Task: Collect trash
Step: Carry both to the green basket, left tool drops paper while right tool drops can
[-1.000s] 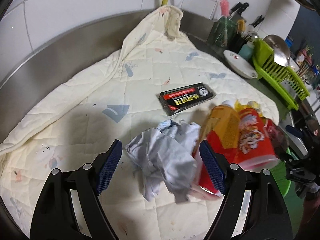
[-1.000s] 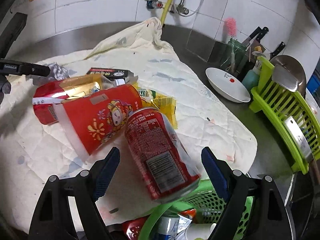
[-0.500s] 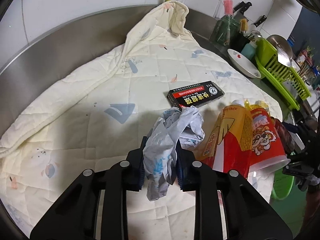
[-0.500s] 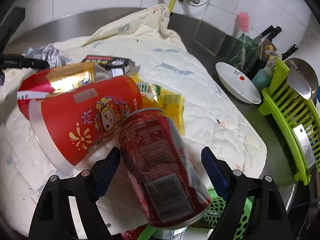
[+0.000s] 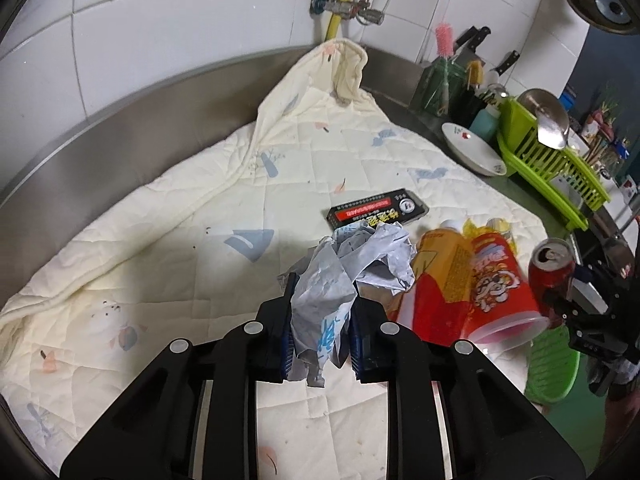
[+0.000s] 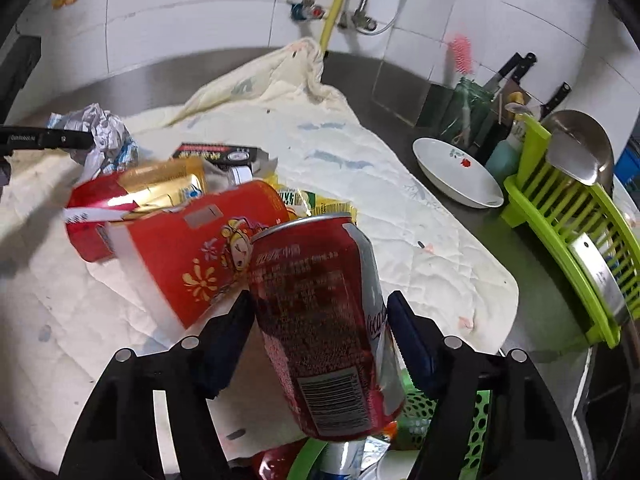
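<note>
My left gripper [image 5: 320,320] is shut on a crumpled white-and-blue paper wrapper [image 5: 352,268] and holds it above the cream quilted cloth [image 5: 160,248]. My right gripper [image 6: 320,320] is shut on a red soda can [image 6: 324,320], held tilted above a green perforated basket [image 6: 452,432] with trash in it. The can also shows in the left wrist view [image 5: 550,268]. A red paper cup [image 6: 192,256], a red-and-gold packet [image 6: 132,200], a yellow wrapper [image 6: 320,204] and a black box [image 5: 376,212] lie on the cloth.
A white dish [image 6: 456,176] and a green dish rack [image 6: 572,216] with a metal ladle stand at the right on the steel counter. Knives and a pink brush [image 6: 460,52] stand by the tiled wall. Taps and a yellow hose [image 6: 336,12] hang at the back.
My left gripper closed on the crumpled wrapper and lifted it off the cloth. My right gripper closed on the soda can and raised it over the basket.
</note>
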A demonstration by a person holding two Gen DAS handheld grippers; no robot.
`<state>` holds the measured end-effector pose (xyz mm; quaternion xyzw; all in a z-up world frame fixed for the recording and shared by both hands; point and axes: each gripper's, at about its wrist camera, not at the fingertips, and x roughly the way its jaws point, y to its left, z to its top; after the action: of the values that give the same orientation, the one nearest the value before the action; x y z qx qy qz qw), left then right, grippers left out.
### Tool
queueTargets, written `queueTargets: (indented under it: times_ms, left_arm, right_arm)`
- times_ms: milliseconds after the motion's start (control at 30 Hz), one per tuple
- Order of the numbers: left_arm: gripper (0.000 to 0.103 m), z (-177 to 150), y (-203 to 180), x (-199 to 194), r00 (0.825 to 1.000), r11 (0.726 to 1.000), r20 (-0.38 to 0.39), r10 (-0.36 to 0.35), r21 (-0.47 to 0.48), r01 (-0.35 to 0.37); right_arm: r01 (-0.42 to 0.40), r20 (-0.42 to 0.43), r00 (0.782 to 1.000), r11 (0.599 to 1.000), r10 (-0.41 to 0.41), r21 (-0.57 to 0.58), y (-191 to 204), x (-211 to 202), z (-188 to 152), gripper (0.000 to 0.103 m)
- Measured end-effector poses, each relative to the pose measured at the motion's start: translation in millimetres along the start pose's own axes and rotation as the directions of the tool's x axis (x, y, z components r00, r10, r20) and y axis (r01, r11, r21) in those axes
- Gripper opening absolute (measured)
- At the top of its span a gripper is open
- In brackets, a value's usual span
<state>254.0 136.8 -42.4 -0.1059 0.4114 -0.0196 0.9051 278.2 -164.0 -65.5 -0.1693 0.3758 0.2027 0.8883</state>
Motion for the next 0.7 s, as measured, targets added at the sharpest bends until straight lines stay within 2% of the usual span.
queueTargets:
  times_ms: [100, 367, 600, 700]
  left_arm:
    - [0.021, 1.3, -3.7, -14.3, 1.0, 1.0, 0.023, -0.001, 0.009, 0.001]
    - [0.021, 6.5, -22.6, -53.7, 0.996, 0.999, 0.091, -0.02, 0.041, 0.016]
    - [0.021, 9.2, -47.7, -78.6, 0.989, 0.995, 0.131, -0.065, 0.077, 0.056]
    - [0.021, 9.0, -66.0, -85.4, 0.985, 0.991, 0.142, -0.103, 0.103, 0.088]
  right_arm:
    - [-0.021, 0.028, 0.999, 0.998, 0.019, 0.054, -5.1, -16.7, -2.3, 0.065]
    - [0.005, 0.055, 0.998, 0.99, -0.013, 0.142, -27.8, -51.1, -25.4, 0.065]
    - [0.053, -0.009, 0.999, 0.964, -0.052, 0.259, -61.9, -54.0, -76.4, 0.065]
    - [0.102, -0.054, 0.994, 0.953, -0.09, 0.284, -71.9, -46.1, -102.7, 0.065]
